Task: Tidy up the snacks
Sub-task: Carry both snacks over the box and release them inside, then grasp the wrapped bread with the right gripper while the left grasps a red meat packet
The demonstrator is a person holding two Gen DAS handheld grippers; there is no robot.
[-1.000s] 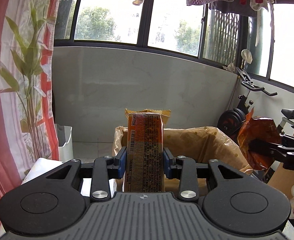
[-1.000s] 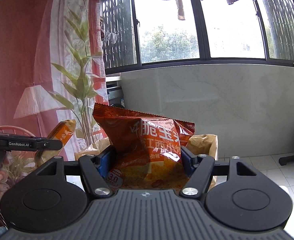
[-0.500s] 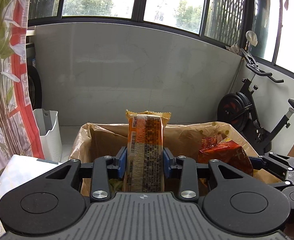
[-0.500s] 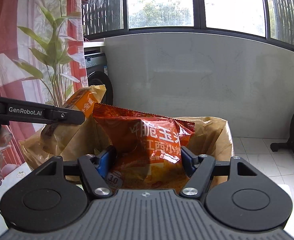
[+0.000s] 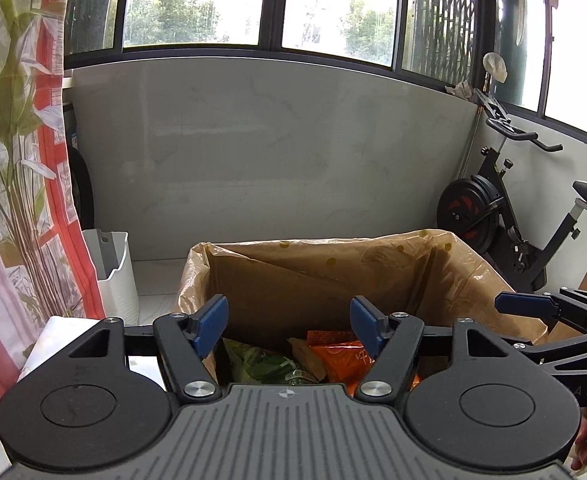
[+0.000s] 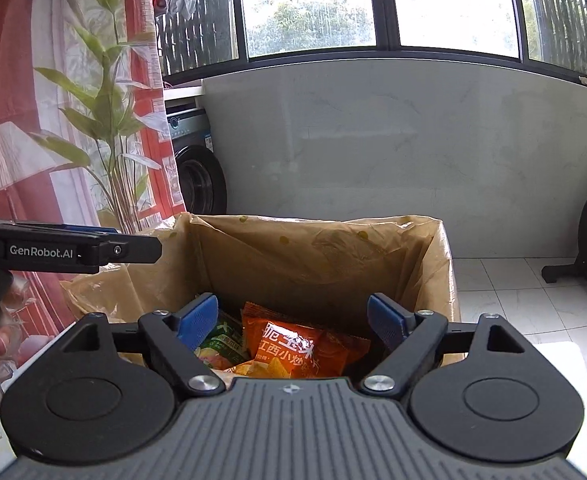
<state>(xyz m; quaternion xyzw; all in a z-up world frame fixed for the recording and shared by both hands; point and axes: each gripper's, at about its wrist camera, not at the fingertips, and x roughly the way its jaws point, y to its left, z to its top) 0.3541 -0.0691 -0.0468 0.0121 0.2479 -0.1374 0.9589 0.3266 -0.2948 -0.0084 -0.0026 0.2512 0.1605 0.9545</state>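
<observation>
Your orange snack bag (image 6: 299,350) lies flat in the lined box (image 6: 317,256), printed face up, at six o'clock; the green packet (image 6: 221,346) sits touching it at nine o'clock.

The left tongs (image 5: 289,326), with blue pads (image 5: 211,323), stand spread wide and empty above a brown cardboard box lined with tan plastic film (image 5: 457,276). Inside lie a green snack packet (image 5: 265,366) and, just beside it, an orange snack bag (image 5: 339,358). The right tongs (image 5: 541,312) reach in from the right edge, over the box's right rim.
</observation>
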